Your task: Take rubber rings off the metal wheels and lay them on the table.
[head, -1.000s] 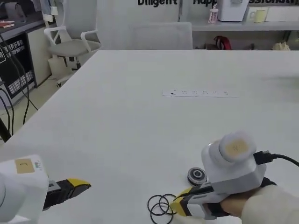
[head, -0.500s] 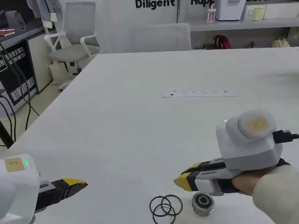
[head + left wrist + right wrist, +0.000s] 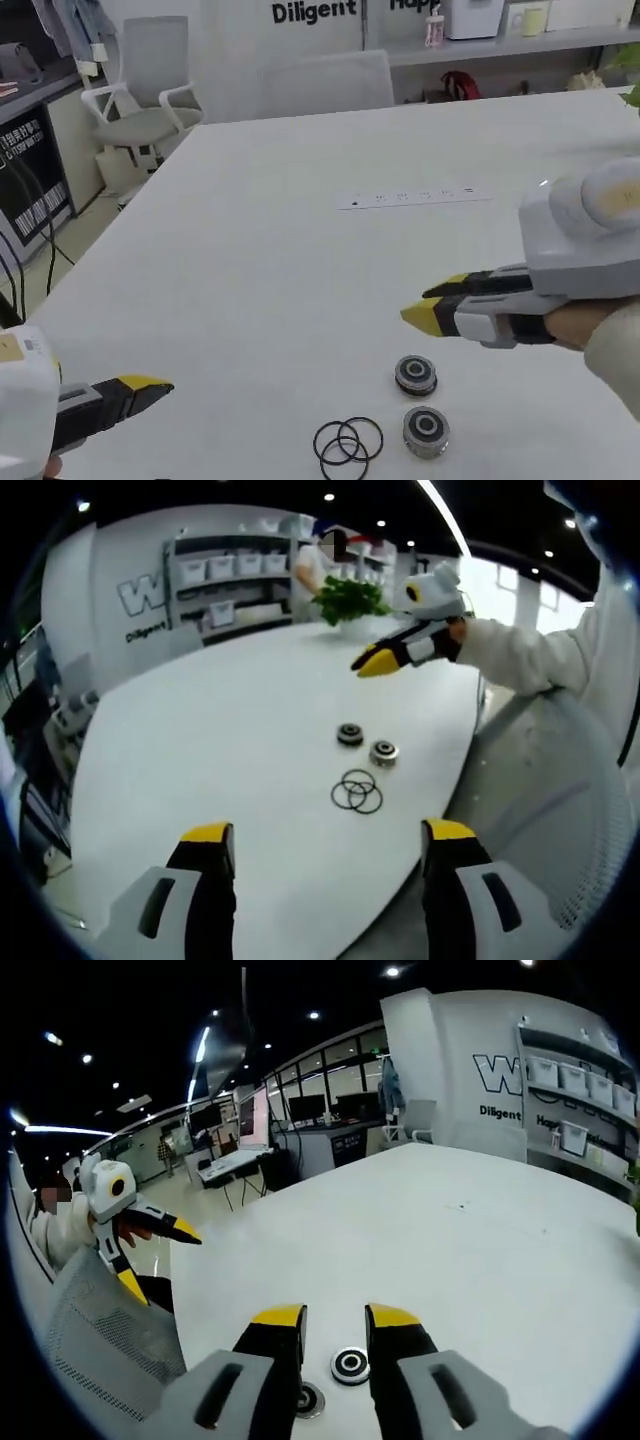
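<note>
Three thin black rubber rings (image 3: pixel 348 440) (image 3: pixel 357 791) lie flat in an overlapping cluster on the white desk (image 3: pixel 250 250), near its front edge

Two small round metal wheels with dark centres (image 3: pixel 415 374) (image 3: pixel 350 735) (image 3: pixel 351 1363) lie flat just right of the rings, close to each other but not touching; too small to tell whether either carries a ring

Right hand-held gripper (image 3: pixel 432 302) (image 3: pixel 337 1316) hovers above the wheels with nothing between its yellow-tipped jaws, which are parted by a narrow gap; one wheel shows through that gap in the right gripper view

Left hand-held gripper (image 3: pixel 150 385) (image 3: pixel 328 832) is well left of the rings at the desk's near edge, jaws spread wide and empty, aimed toward the rings

White power strip (image 3: pixel 410 198) lies flat farther back on the desk
</note>
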